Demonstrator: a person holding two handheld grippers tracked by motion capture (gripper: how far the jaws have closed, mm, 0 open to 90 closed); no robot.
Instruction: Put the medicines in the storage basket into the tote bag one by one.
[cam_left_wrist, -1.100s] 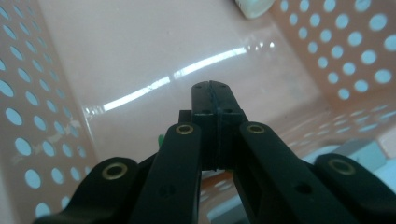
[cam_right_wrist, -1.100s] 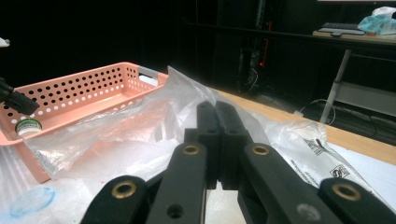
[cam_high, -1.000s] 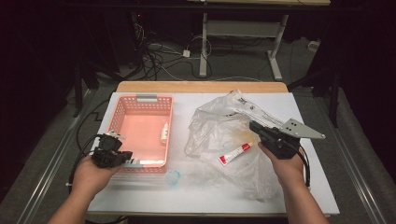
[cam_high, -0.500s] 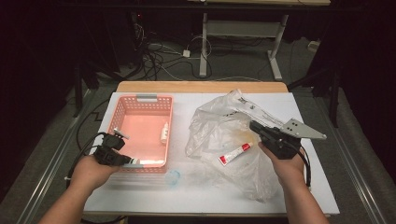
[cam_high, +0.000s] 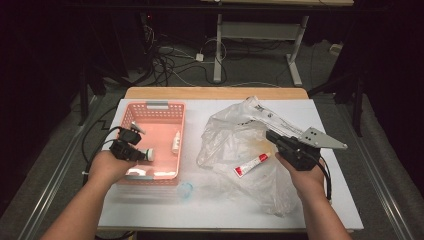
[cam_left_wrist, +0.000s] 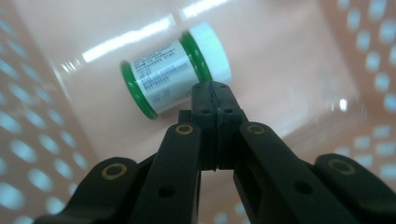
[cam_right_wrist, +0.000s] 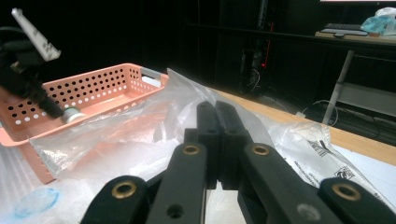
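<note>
We hover our left gripper (cam_left_wrist: 215, 95) clenched empty above the bottle (cam_left_wrist: 175, 77) inside the basket (cam_high: 162, 106), walls close around, right gripper (cam_right_wrist: 217, 114) clenched on nothing over the plastic bag (cam_high: 240, 135).

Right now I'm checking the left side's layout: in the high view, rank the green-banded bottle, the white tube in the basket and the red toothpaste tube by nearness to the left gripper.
1. green-banded bottle, in the basket at the left gripper tips.
2. white tube, basket's right side.
3. red toothpaste tube, on the plastic bag.
</note>
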